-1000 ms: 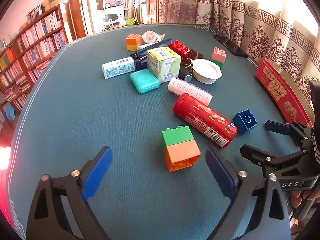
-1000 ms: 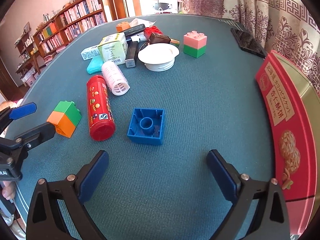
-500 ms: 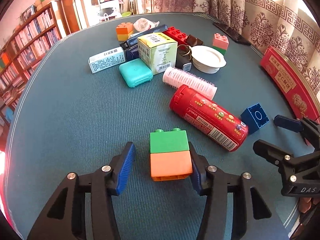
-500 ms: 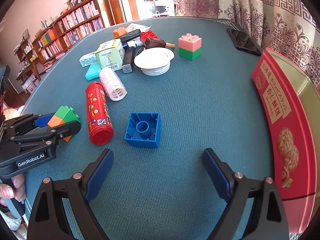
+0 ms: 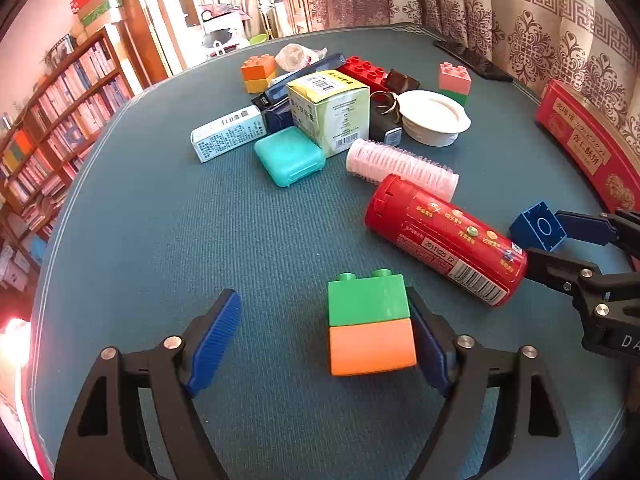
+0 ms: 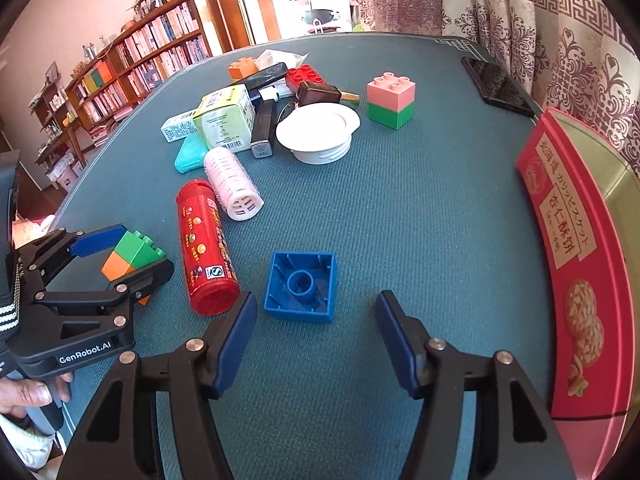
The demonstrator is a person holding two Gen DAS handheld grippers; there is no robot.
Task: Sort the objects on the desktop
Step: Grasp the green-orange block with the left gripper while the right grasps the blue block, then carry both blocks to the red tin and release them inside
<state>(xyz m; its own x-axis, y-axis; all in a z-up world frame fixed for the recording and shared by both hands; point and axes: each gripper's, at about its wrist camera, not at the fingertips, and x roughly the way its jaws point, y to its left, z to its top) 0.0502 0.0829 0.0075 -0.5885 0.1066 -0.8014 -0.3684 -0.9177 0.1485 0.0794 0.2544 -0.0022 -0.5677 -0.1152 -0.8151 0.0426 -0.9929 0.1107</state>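
Left wrist view: your left gripper [image 5: 324,340] has the green-and-orange block [image 5: 370,322] between its jaws, lying on the table [image 5: 200,248] near the front edge. The right-hand pad looks to be touching the block's side; the left pad stands well apart, so nothing is clamped, and the jaws are opening. Half a second ago they had narrowed in close around the block; now they are spread wide again, much as a second ago.

I judge the block light, rigid plastic with smooth, somewhat slippery faces. Take it across two flat opposite sides, spanning the seam so both halves are pinned and the stack does not split.

In the right wrist view, your right gripper [image 6: 316,340] sits just short of the blue brick [image 6: 301,286], which lies studs-down with its hollow underside up, beside the red tube [image 6: 206,248]. Its jaws are closing, narrower than a second ago, with nothing between them. That brick is thin-walled but stiff; grip its outer walls.
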